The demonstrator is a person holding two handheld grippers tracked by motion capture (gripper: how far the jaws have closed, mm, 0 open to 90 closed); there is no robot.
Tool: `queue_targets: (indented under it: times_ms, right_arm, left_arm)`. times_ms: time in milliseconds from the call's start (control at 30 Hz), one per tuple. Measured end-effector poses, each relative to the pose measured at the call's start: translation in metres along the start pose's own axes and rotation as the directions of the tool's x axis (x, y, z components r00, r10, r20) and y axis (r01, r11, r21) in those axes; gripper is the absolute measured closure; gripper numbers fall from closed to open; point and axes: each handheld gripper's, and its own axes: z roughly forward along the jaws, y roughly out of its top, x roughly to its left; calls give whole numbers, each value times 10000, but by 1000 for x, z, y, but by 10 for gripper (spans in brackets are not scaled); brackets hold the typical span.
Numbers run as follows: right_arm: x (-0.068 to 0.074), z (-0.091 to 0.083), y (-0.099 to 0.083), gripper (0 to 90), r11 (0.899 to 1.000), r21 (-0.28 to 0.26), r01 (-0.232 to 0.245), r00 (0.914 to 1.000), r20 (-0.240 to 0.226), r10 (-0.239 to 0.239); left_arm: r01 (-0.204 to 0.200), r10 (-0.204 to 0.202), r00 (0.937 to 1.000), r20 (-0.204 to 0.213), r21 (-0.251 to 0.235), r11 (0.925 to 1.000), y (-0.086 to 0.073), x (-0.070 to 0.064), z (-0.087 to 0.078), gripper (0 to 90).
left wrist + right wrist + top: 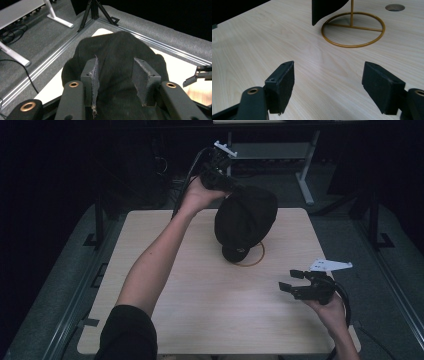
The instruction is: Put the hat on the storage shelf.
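Note:
A black cap hangs over a gold wire stand at the middle back of the light wooden table. My left gripper is raised behind it and is shut on the cap's rear fabric, which lies bunched between the pads. The cap's brim points down beside the stand's ring base and upright rod. My right gripper hovers low over the table's right side, open with nothing between its pads. Its tips also show in the left gripper view.
A round hole is cut in the tabletop beyond the stand. Metal rails and grey carpet surround the table. White desk legs and a black tripod stand on the floor behind.

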Motion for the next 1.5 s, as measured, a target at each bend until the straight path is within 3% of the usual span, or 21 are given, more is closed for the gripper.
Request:
queue_targets:
  times_ms: [400,533,1033,1500]
  right_arm:
    - [1,4,0,240,10000,-24,50,10000,57,-50]
    - [2,4,1,234,9999,-83,104,9999,89,-103]
    - [7,10,3,222,9995,44,308,9994,136,-308]
    - [8,11,5,221,9993,61,378,9990,218,-379]
  left_arm:
    - [304,-305,9995,-54,-200,9993,-24,-4,-12,536]
    - [423,-420,9990,121,-188,9989,-32,-5,-16,531]
    - [429,-433,9990,-142,-294,9986,-60,-10,-38,506]
    - [741,-758,9967,-290,-544,9958,-85,-11,-57,483]
